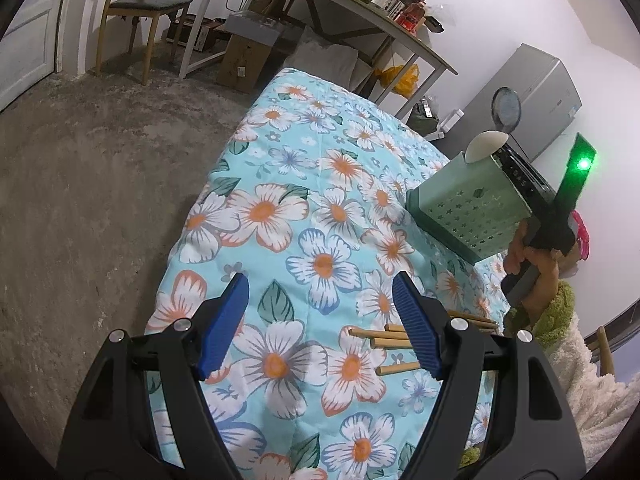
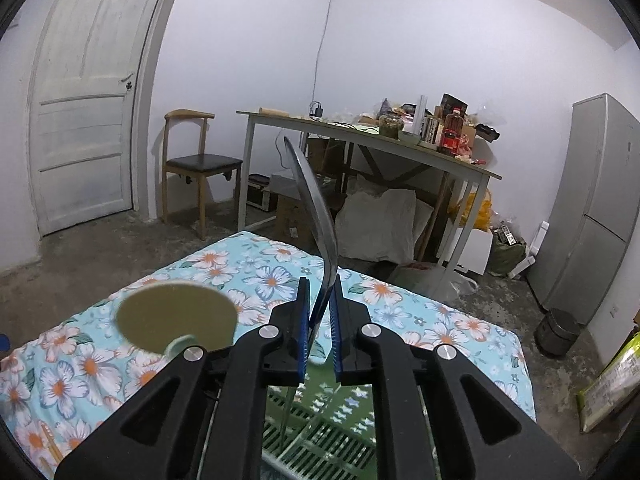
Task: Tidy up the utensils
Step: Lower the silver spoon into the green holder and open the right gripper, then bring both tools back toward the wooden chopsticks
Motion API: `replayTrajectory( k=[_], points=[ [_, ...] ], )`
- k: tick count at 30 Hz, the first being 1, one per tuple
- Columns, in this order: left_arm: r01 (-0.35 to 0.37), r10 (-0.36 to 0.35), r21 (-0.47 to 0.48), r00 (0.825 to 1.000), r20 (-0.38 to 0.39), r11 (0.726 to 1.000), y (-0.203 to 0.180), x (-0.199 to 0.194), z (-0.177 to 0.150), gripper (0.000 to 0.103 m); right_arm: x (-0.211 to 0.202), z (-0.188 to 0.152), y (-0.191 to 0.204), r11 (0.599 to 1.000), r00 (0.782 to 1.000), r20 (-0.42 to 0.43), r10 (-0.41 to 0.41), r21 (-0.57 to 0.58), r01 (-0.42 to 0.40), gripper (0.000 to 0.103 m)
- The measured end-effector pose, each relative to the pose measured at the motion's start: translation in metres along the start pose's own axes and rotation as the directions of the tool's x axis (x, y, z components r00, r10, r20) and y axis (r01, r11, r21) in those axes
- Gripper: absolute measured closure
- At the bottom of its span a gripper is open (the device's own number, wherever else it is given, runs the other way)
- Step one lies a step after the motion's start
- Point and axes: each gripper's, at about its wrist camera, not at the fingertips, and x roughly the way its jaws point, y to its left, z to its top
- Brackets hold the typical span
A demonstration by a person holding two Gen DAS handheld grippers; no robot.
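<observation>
A green perforated utensil holder (image 1: 468, 212) stands on the floral cloth (image 1: 304, 208) at the right; its inside shows below the right wrist view (image 2: 320, 428). My right gripper (image 2: 320, 332) is shut on a metal spoon (image 2: 312, 208) and holds it upright over the holder; the spoon's round bowl also shows in the left wrist view (image 1: 506, 106). A pale round scoop (image 2: 176, 320) sticks out of the holder. My left gripper (image 1: 320, 324) is open and empty above the cloth. Several bamboo chopsticks (image 1: 384, 340) lie on the cloth by its right finger.
The cloth-covered table ends at the left over a concrete floor (image 1: 80, 200). A cluttered desk (image 2: 400, 144), a wooden chair (image 2: 200, 168), a grey fridge (image 2: 600, 200) and a white door (image 2: 80, 100) stand beyond.
</observation>
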Motion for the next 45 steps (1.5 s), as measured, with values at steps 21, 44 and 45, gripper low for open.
replayTrajectory(
  k=[21, 44, 45],
  points=[
    [0.011, -0.012, -0.004, 0.999, -0.035, 1.000, -0.009, 0.008, -0.002, 0.033, -0.075, -0.005, -0.034, 0.949, 0.988, 0.042, 0.149, 0.276, -0.155, 0.054],
    [0.106, -0.077, 0.163, 0.982, -0.175, 0.981, -0.067, 0.026, -0.055, 0.033, -0.145, -0.164, -0.022, 0.785, 0.884, -0.400, 0.244, 0.616, 0.062, 0.006],
    [0.120, -0.090, 0.163, 0.980, -0.177, 0.979, -0.070, 0.025, -0.061, 0.033, -0.145, -0.168, -0.020, 0.783, 0.878, -0.408, 0.249, 0.618, 0.064, 0.006]
  ],
)
